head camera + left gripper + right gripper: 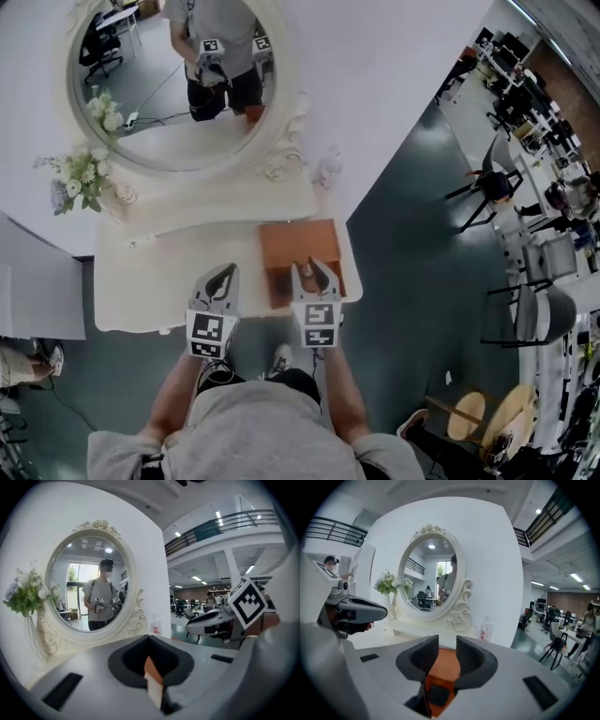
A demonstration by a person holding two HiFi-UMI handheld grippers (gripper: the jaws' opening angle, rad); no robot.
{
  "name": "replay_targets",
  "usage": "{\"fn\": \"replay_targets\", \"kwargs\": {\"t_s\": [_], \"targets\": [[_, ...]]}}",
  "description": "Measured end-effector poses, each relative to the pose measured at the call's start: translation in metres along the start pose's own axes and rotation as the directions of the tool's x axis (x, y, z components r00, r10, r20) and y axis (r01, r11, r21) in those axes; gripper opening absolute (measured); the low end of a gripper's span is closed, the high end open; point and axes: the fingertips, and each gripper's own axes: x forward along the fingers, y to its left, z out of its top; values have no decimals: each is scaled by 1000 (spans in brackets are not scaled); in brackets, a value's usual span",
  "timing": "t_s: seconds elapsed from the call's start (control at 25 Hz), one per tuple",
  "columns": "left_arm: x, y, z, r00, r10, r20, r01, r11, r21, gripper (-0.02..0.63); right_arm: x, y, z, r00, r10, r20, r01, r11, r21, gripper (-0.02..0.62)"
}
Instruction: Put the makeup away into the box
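Observation:
A brown box [300, 255] stands on the white vanity table [159, 281], near its right end, and I cannot make out any makeup items. My left gripper [217, 274] hangs above the table's front edge, left of the box. In the left gripper view, that gripper [150, 639] has its jaw tips together and nothing between them. My right gripper [314, 272] hovers over the front of the box. Its jaws [446, 641] stand a little apart and empty, with the orange-brown box [445, 665] showing through the gap.
An oval mirror [169, 84] in an ornate white frame stands at the back of the table, reflecting the person. White flowers in a vase [80, 183] sit at the back left. A small bottle with a red label [328, 169] stands at the back right. Office chairs [492, 187] are further right.

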Motion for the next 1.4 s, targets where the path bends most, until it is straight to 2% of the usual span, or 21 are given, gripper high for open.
{"fn": "replay_targets", "kwargs": {"t_s": [0.12,0.36,0.6,0.8,1.0,1.4], "targets": [[-17,26,4,998,67,12,-66,998,-13,0,6,25,23,998,42,56,-42,999,-12,89],[-50,64,9,985,167,42,-166,986,-23,0,14,77,55,982,138,130,-129,989,-73,43],[-69,90,13,973,223,60,-222,975,-32,0,21,116,75,964,211,161,-192,974,-121,23],[-70,98,9,969,239,58,-237,971,-42,0,26,125,74,960,236,151,-217,967,-132,20],[-81,98,17,970,235,62,-233,972,-42,0,16,129,81,963,225,151,-207,970,-130,21],[-64,87,10,978,203,57,-200,979,-44,0,19,113,66,971,199,135,-183,976,-118,20]]}}
